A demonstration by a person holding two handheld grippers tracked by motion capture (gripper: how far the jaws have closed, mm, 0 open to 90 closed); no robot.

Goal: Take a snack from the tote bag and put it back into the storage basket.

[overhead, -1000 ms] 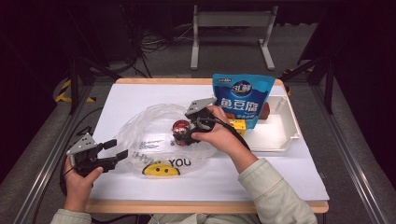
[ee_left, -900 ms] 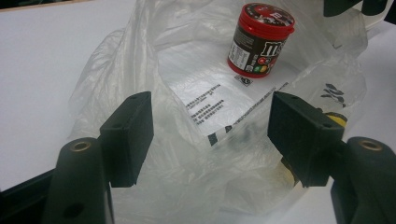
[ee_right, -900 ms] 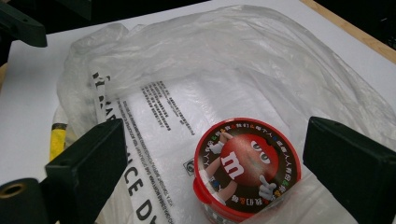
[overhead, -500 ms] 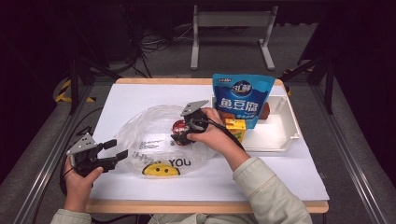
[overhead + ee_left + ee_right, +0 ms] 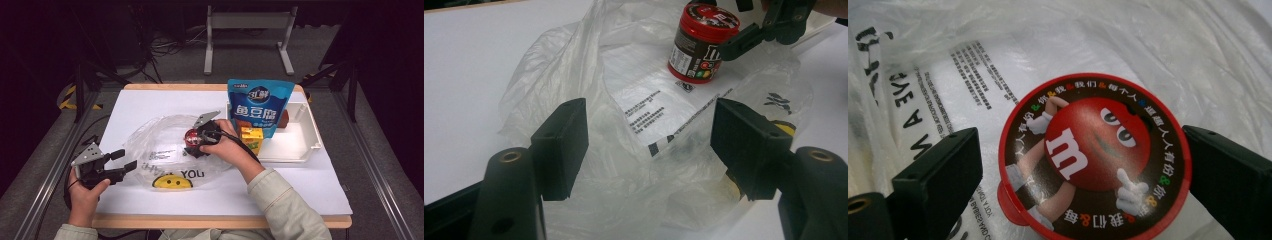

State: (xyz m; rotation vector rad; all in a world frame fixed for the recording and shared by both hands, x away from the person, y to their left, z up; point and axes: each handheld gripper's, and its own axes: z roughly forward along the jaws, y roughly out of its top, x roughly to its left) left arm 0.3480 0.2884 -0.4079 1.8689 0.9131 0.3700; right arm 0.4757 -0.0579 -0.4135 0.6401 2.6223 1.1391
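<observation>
We've got the right claw [image 5: 196,142] sitting over the M&M's jar [image 5: 191,138], which stands upright on the clear plastic bag [image 5: 165,150] spread across the white worktop [image 5: 150,105]. In the right gripper view one jaw touches the red lid's edge while the other stands a bit off it, so the claw looks released, not clamped. Our left claw [image 5: 126,161] is spread wide at the bag's near-left edge, gripping nothing, the crumpled plastic lying between its jaws. Off to the right, the white tray [image 5: 305,145] holds a blue snack pouch [image 5: 259,105] and a yellow carton [image 5: 251,137].
</observation>
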